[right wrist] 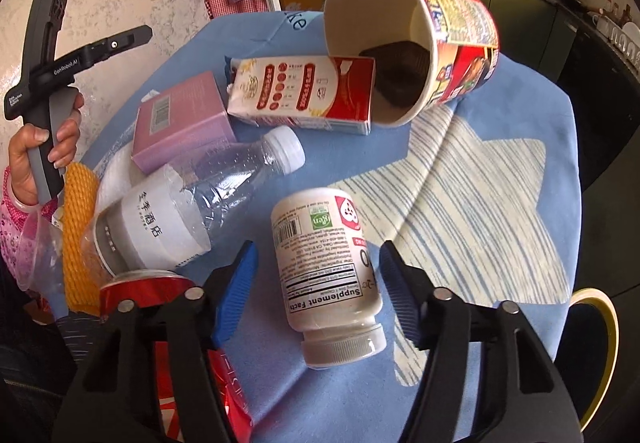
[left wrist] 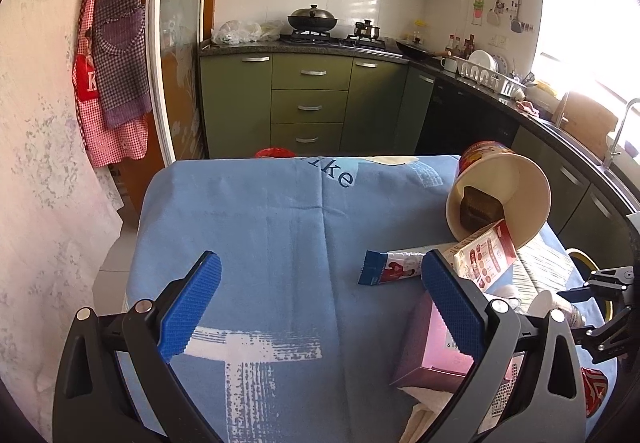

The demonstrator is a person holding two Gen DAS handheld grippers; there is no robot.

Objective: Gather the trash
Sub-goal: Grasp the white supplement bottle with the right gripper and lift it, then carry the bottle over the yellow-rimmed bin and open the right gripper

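— Right gripper (right wrist: 318,293)?
— Jaws spread, empty, straddling the white supplement bottle (right wrist: 326,275) lying on the blue cloth (right wrist: 500,91).
— Left gripper (left wrist: 320,307)?
— Spread wide, empty, above the cloth.
— Other trash?
— Tipped noodle cup (right wrist: 416,55), carton (right wrist: 304,95) at its mouth, plastic bottle (right wrist: 192,199) beside.

"Supplement Facts" on pill bottle (right wrist: 326,275), "GenRobot.AI" on handle (right wrist: 68,69)

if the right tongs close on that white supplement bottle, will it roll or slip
The supplement bottle lies on its side between the open right tongs, so a push would probably roll it. Its glossy label may slip. It looks like rigid plastic, so it likely won't crush.
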